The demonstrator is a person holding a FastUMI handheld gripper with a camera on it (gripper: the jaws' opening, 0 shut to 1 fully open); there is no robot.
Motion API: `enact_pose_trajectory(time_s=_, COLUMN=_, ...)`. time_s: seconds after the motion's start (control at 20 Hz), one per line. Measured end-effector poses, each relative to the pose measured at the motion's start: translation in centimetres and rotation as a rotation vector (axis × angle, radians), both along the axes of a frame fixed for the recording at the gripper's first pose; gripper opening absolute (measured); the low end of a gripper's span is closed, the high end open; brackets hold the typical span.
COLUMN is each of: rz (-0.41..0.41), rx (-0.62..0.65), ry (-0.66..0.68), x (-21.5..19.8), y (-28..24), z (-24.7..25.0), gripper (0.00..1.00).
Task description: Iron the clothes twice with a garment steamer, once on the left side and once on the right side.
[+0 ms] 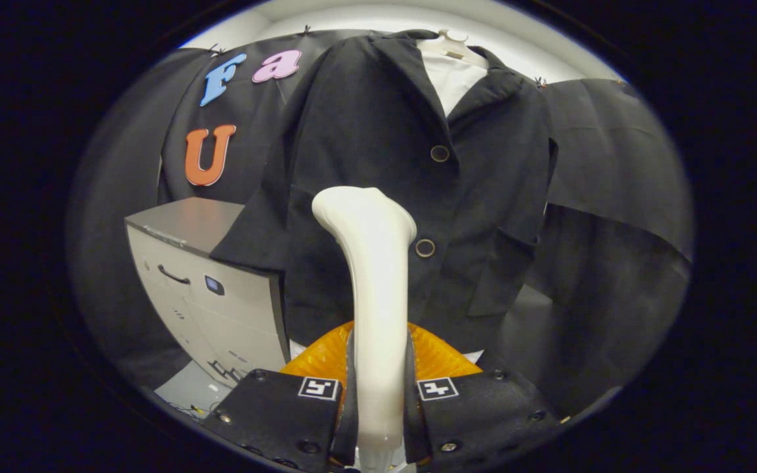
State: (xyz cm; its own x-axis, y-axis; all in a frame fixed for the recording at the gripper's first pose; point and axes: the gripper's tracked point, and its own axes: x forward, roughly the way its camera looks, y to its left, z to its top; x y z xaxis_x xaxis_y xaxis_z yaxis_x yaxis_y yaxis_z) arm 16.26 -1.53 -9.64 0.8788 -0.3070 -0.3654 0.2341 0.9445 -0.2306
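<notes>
A white garment steamer stands upright between my fingers, its handle clamped on both sides by my gripper. Its flared head rests at the level of the jacket's chest, left of the button line. The dark short-sleeved jacket hangs on a white hanger straight ahead, over a white inner layer at the collar. Two round buttons show, the upper button above the steamer head and the lower button just right of the steamer's neck. Whether the head touches the cloth I cannot tell.
A grey cabinet with a handle stands to the left, partly under the jacket's sleeve. An orange ribbed object lies low behind the steamer handle, beneath the jacket's hem. Dark cloth hangs to the right of the jacket.
</notes>
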Motion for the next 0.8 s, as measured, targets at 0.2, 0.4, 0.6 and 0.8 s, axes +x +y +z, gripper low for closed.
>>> enact_pose_trajectory(time_s=0.2, rz=-0.001, rx=-0.011, ry=0.033, x=-0.8, y=-0.5, z=-1.6, gripper=0.31)
enact_pose_trajectory(time_s=0.4, rz=0.003, rx=-0.004, ry=0.090, x=-2.2, y=-0.5, z=-5.0, gripper=0.30)
enact_pose_trajectory(time_s=0.6, rz=0.002, rx=-0.008, ry=0.174, x=-3.6, y=-1.1, z=-8.7, gripper=0.30)
enact_pose_trajectory(time_s=0.8, rz=0.000, rx=-0.002, ry=0.245, x=-5.0, y=-1.5, z=-12.3, gripper=0.30)
